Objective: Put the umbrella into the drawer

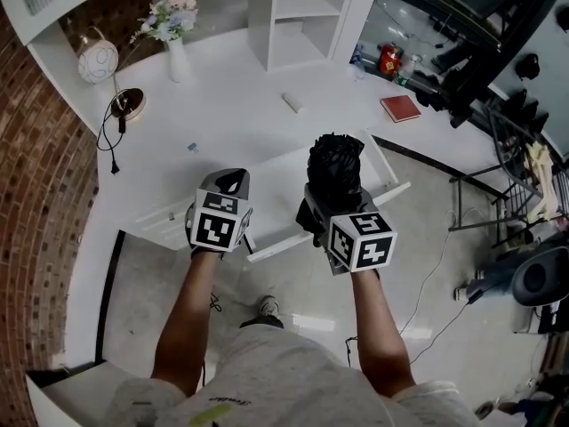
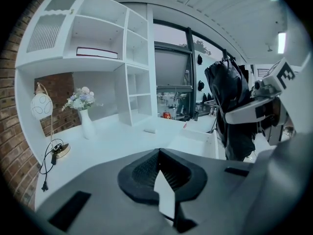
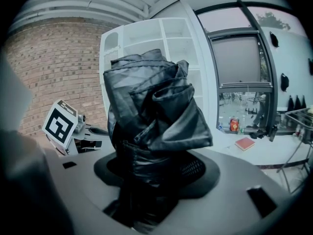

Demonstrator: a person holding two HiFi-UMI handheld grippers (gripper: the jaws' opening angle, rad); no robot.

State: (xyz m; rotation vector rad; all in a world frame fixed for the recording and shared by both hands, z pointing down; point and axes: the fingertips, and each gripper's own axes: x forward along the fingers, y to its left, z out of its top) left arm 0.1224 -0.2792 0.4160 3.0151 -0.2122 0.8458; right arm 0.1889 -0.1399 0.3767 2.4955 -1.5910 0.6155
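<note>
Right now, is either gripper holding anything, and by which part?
The right gripper holds the folded black umbrella by one end, and the bunched canopy sticks out past the jaws. The left gripper holds nothing.

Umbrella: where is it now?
Head view, centre-right: the folded umbrella is clamped in the right gripper, at the open drawer on the white desk's front edge.

- Left gripper (image 1: 233,183): grey shell, black ribbed pads, white cube (image 1: 220,222) with black square markers.
- Right gripper (image 1: 331,205): same build.
- Light grey clothing (image 1: 284,372), pale shoe (image 1: 267,307).
</note>
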